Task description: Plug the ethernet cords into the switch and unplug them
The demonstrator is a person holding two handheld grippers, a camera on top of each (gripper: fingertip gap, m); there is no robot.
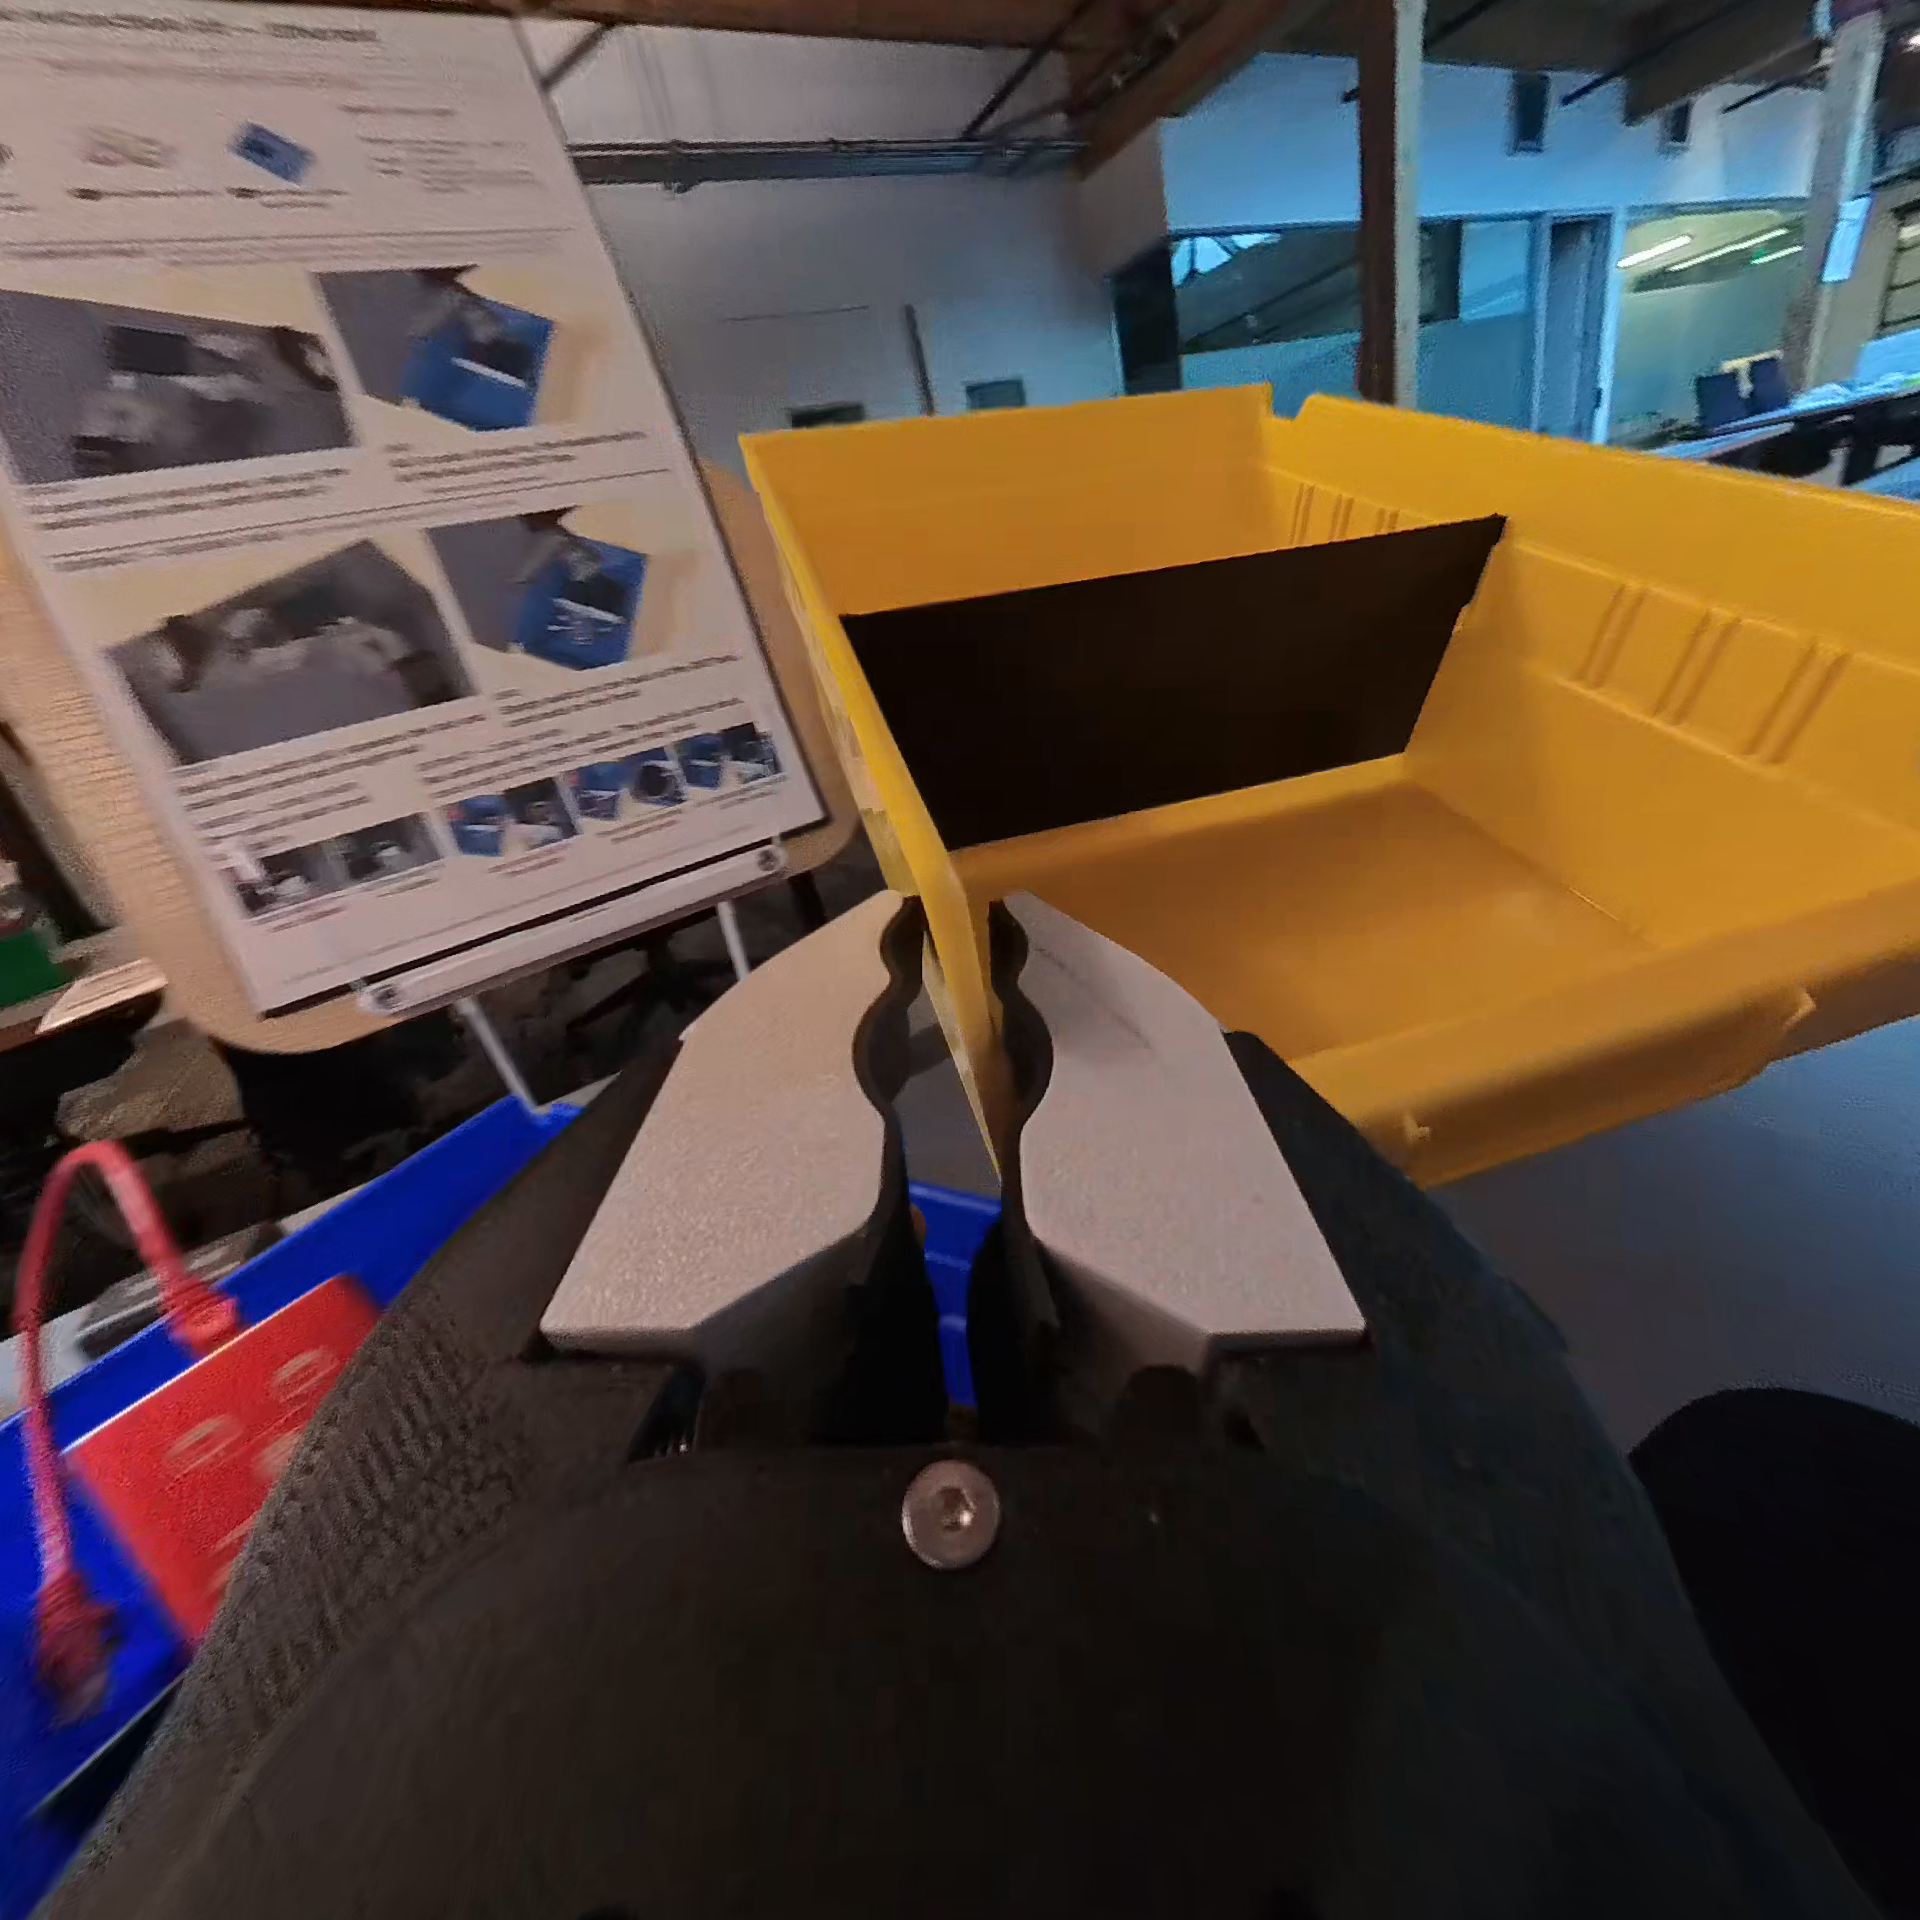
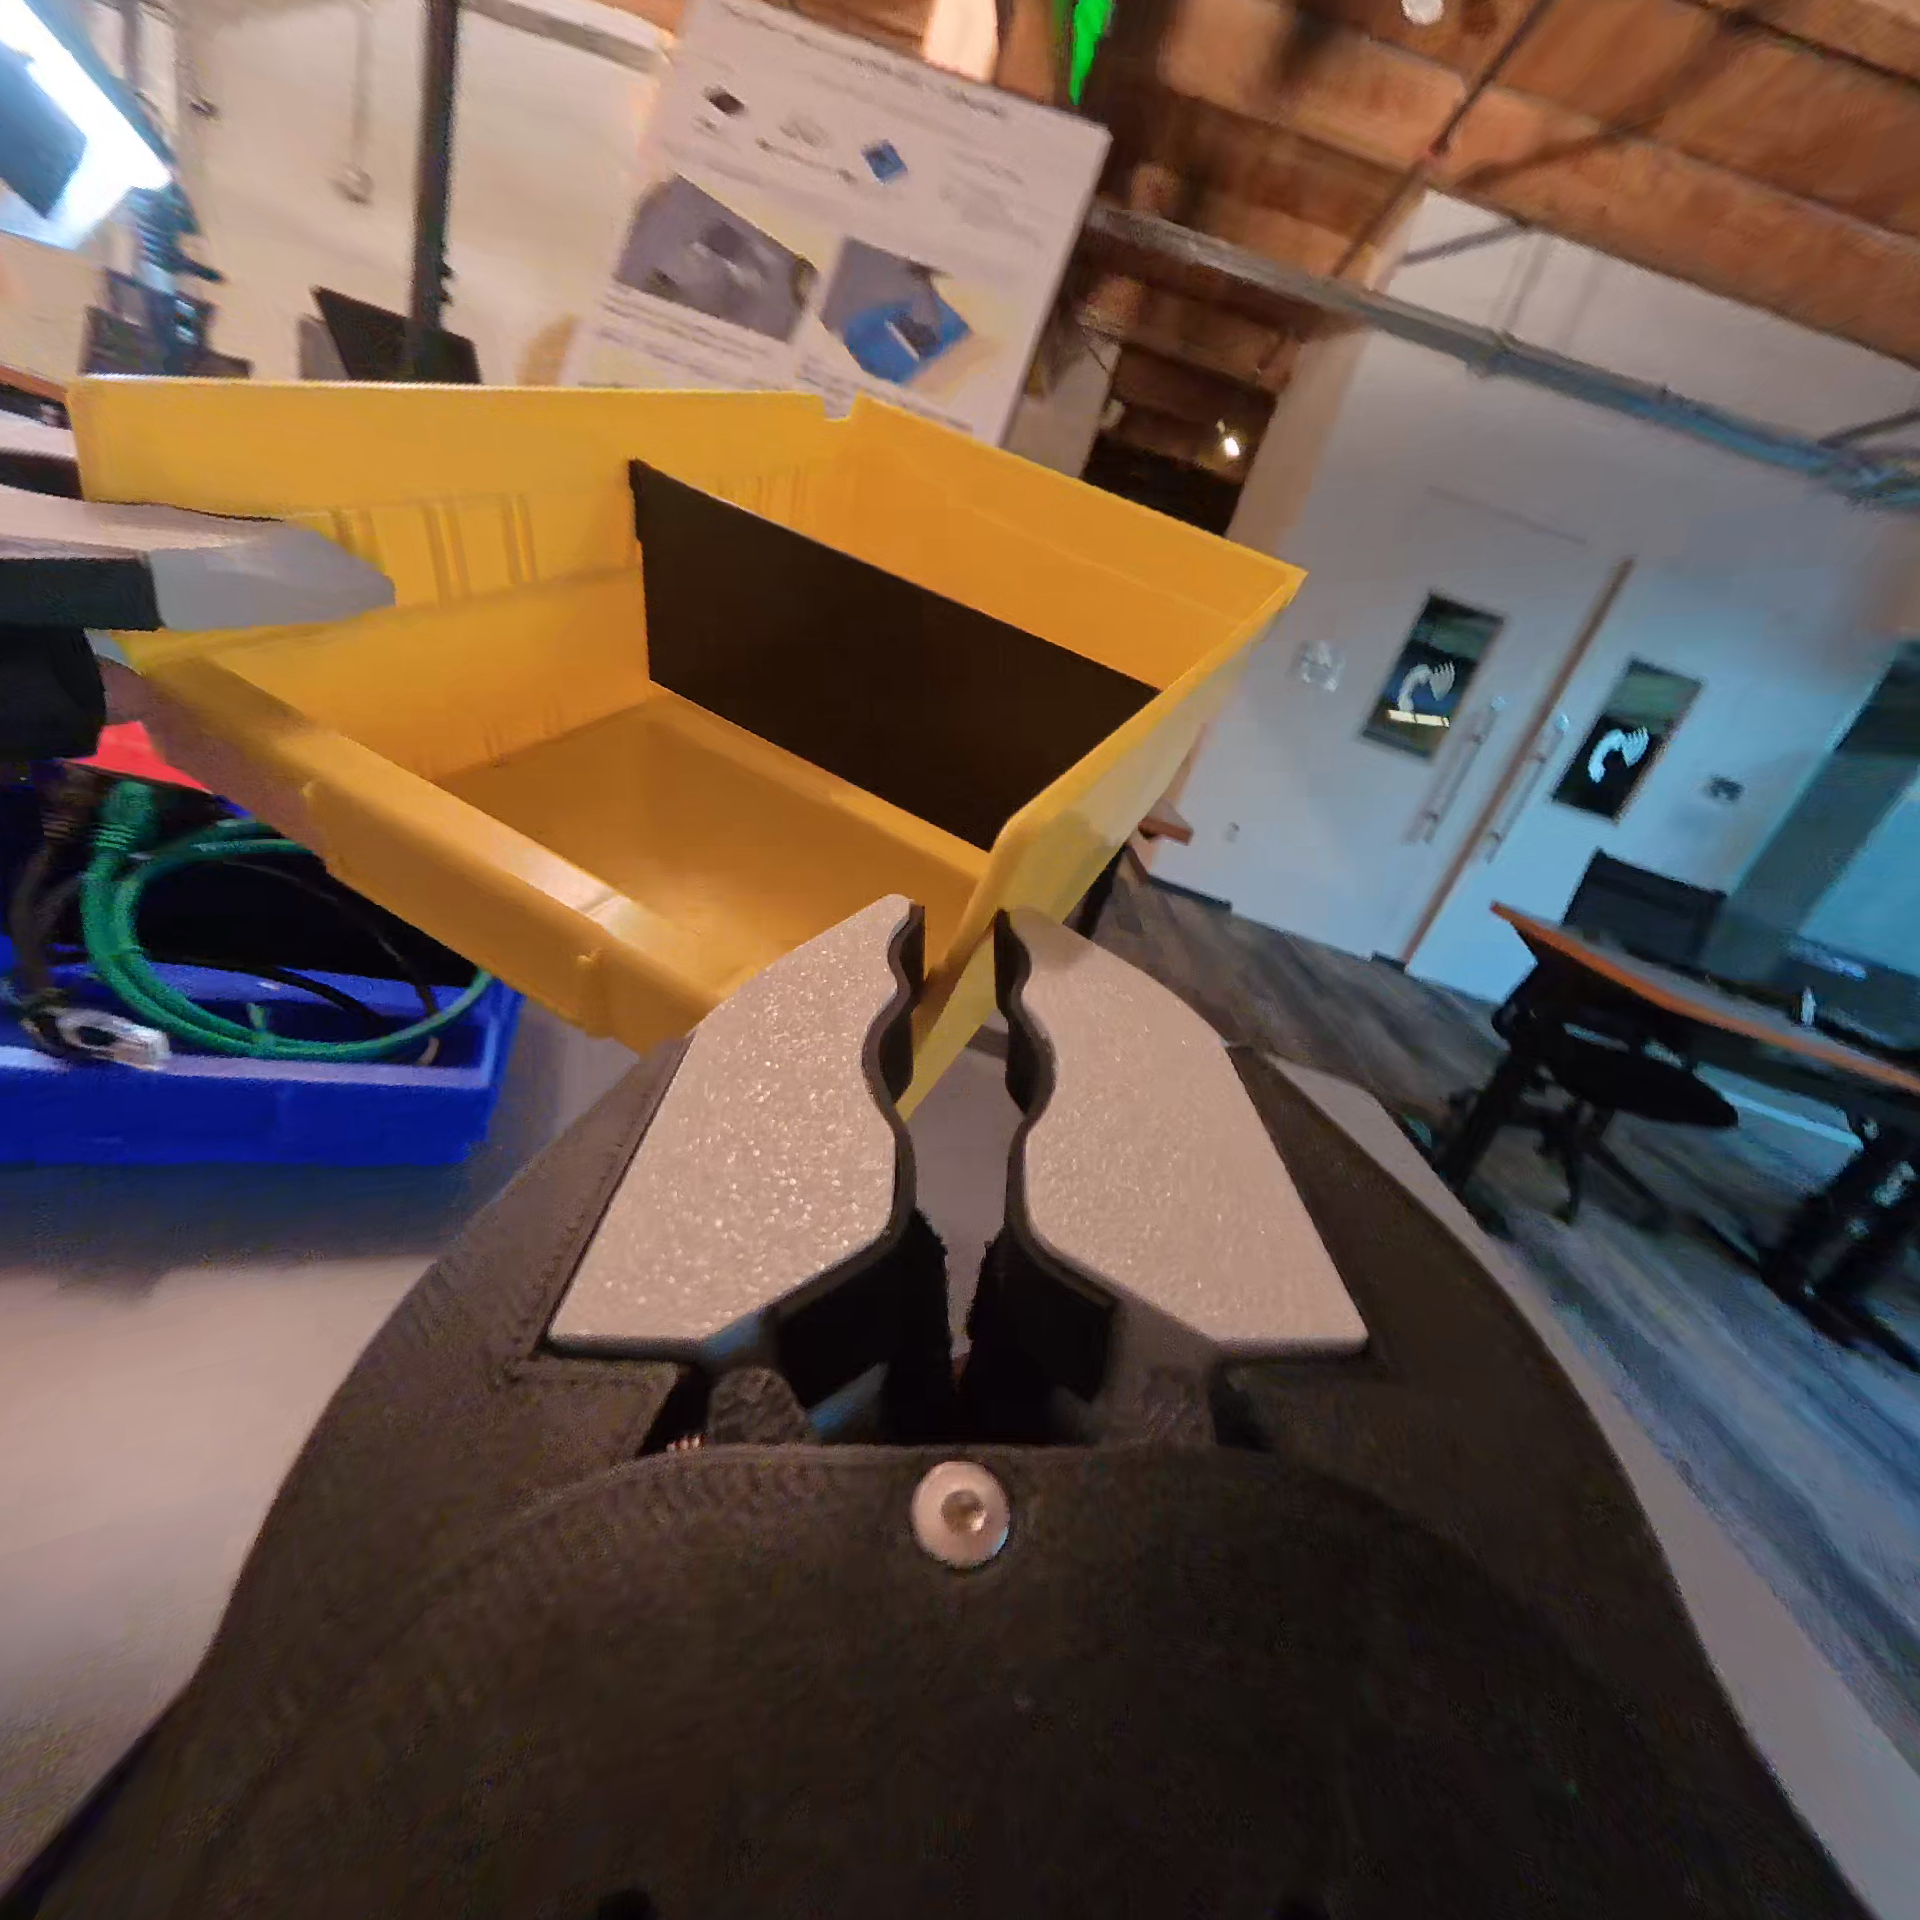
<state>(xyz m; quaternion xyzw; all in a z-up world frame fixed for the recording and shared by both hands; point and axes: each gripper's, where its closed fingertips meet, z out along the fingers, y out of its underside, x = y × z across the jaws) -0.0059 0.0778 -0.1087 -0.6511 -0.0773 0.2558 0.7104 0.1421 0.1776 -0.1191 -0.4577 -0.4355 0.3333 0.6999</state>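
An empty yellow bin [image 1: 1351,935] with a black divider [image 1: 1143,686] is held tilted in the air between both grippers. My left gripper [image 1: 956,925] is shut on the bin's left side wall. My right gripper [image 2: 956,925] is shut on the bin's right side wall [image 2: 1039,873]. The left gripper's fingers [image 2: 270,587] show at the far left of the right wrist view. A blue bin [image 2: 260,1101] below holds a green ethernet cord [image 2: 166,997] and black cords. In the left wrist view a red ethernet cord [image 1: 42,1351] and a red flat box [image 1: 208,1455] lie in the blue bin [image 1: 343,1257]. No switch is clearly visible.
A white instruction poster [image 1: 364,520] stands on an easel behind the bins and also shows in the right wrist view [image 2: 831,229]. The grey tabletop [image 2: 208,1403] lies under the grippers. A desk with chairs [image 2: 1714,1039] stands to the right across the floor. The gap from one gripper's tips to the other's is roughly 20 centimeters.
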